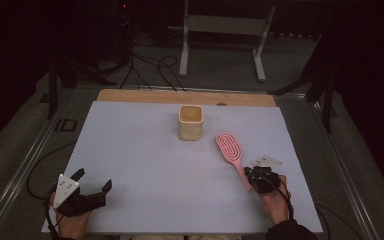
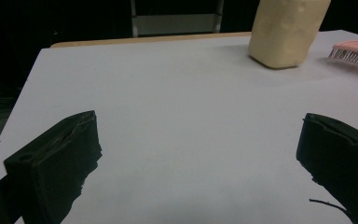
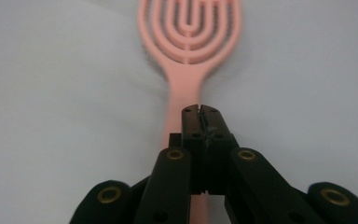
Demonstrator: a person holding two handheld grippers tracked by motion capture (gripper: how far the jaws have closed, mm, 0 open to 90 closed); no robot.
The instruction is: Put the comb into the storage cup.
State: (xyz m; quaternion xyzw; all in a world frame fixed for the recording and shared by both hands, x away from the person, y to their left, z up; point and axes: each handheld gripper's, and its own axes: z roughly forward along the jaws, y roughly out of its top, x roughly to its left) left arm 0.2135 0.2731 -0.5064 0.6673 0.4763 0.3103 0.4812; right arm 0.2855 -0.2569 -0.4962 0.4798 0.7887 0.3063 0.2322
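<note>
The pink hairbrush lies flat on the white tabletop, right of the cream cup. The right gripper, jaws pressed together, sits over its handle. The left gripper rests near the tabletop's left corner, jaws spread wide.

Under my right gripper's matt black plastic jaws lies the hairbrush, smooth pink plastic; beyond my left jaws stands a matt cream cup.

Left gripper fingers spread wide over bare white worktop; cream cup (upright) beside pink brush.
</note>
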